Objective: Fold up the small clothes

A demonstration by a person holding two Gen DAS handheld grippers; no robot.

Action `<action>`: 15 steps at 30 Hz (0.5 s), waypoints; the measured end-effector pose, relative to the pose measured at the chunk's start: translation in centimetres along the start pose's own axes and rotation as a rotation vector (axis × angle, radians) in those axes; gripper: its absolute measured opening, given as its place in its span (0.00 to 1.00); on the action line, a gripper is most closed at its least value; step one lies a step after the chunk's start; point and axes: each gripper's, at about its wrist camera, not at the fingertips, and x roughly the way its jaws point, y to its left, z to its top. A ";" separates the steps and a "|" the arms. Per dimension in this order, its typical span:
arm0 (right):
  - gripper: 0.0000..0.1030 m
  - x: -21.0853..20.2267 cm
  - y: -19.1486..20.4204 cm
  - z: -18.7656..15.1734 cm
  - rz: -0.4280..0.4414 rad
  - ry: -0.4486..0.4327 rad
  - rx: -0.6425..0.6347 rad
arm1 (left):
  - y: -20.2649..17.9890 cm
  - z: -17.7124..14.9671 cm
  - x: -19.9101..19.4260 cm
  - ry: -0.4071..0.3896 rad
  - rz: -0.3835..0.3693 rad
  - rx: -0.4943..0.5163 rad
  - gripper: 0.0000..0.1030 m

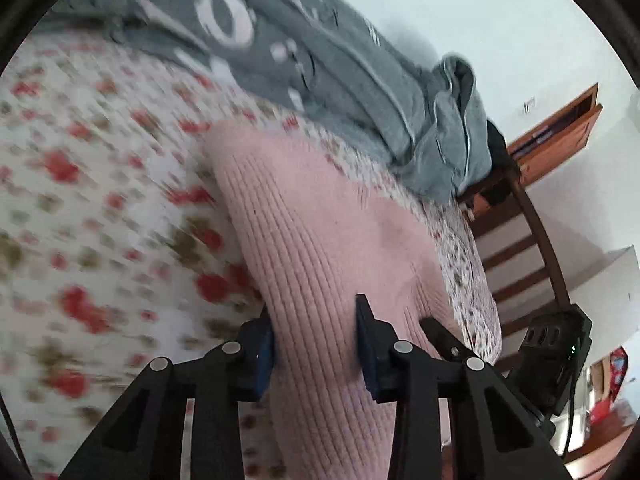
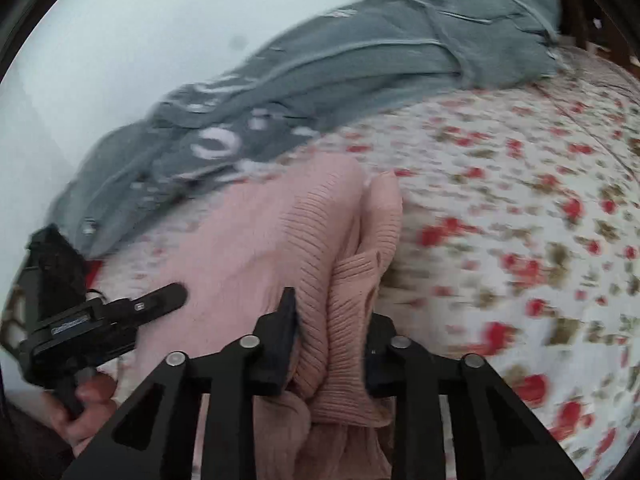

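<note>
A pink ribbed knit garment (image 1: 312,232) lies on a floral bedsheet (image 1: 80,168). My left gripper (image 1: 316,328) has its jaws on either side of a fold of the pink knit and grips it. In the right wrist view the pink garment (image 2: 280,232) is bunched, and my right gripper (image 2: 332,320) is shut on a thick ribbed fold of it. The left gripper (image 2: 160,300) shows at the left of the right wrist view, over the garment's smooth part. The right gripper (image 1: 440,332) shows at the lower right of the left wrist view.
A grey blanket with white print (image 1: 300,52) (image 2: 320,80) is piled along the far side of the bed against a pale wall. A dark wooden bed end (image 1: 532,216) and a wooden shelf (image 1: 560,136) stand past the bed's edge. The floral sheet (image 2: 520,220) extends right.
</note>
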 end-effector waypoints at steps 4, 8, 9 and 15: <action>0.18 1.1 3.6 -0.6 0.179 0.012 -0.003 | 1.2 1.6 -5.4 -0.059 0.165 0.089 0.35; 0.18 3.0 6.2 -2.3 0.089 0.007 -0.079 | 3.1 0.9 -4.9 0.000 0.285 0.094 0.41; 0.18 3.4 6.2 -2.7 0.058 0.011 -0.090 | 3.4 0.6 -4.4 0.012 0.316 0.097 0.44; 0.17 4.5 5.9 -3.9 -0.085 0.001 -0.178 | 1.9 -1.8 -6.1 -0.055 0.358 0.136 0.56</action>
